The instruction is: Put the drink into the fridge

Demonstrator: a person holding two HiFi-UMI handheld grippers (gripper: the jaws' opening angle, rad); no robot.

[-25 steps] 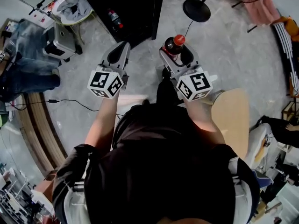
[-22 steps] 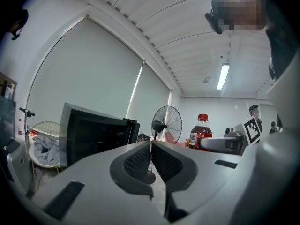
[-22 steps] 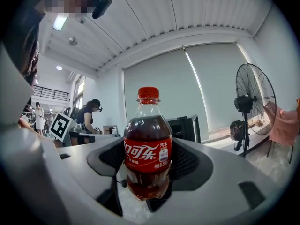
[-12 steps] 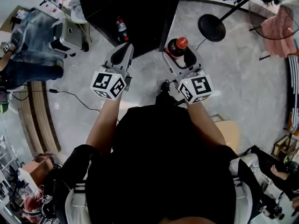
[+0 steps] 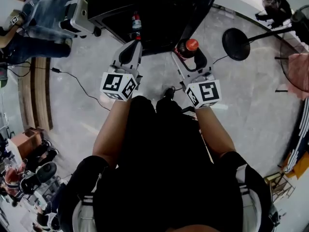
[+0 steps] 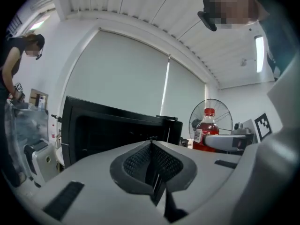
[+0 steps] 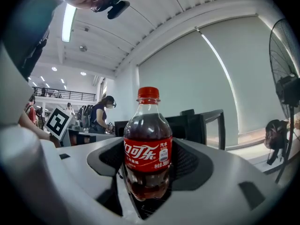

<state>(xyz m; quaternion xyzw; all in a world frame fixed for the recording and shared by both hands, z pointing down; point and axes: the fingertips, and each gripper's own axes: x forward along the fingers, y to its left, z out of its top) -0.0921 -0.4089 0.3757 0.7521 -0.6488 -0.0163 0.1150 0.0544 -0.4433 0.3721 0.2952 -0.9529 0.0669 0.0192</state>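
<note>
My right gripper [image 5: 189, 53] is shut on a small cola bottle [image 7: 147, 146] with a red cap and red label; the bottle [image 5: 188, 48] stands upright between the jaws. My left gripper [image 5: 129, 52] is shut with nothing in it, its pads [image 6: 151, 165] pressed together. Both grippers point toward a black fridge [image 5: 145, 8] just ahead, whose door [image 5: 205, 6] stands open on the right. Another bottle [image 5: 136, 22] stands inside the fridge at its lower edge. In the left gripper view, the held bottle [image 6: 205, 132] shows at the right beside the fridge [image 6: 117, 130].
A round black stand base [image 5: 239, 43] and a fan [image 5: 295, 52] stand on the floor to the right. A cable [image 5: 72, 79] runs across the floor at left. A grey machine [image 5: 82, 18] and a person [image 5: 34, 18] are at the far left.
Both grippers and the bottle have come closer to the fridge, which now fills more of the top of the head view. The grips have not changed.
</note>
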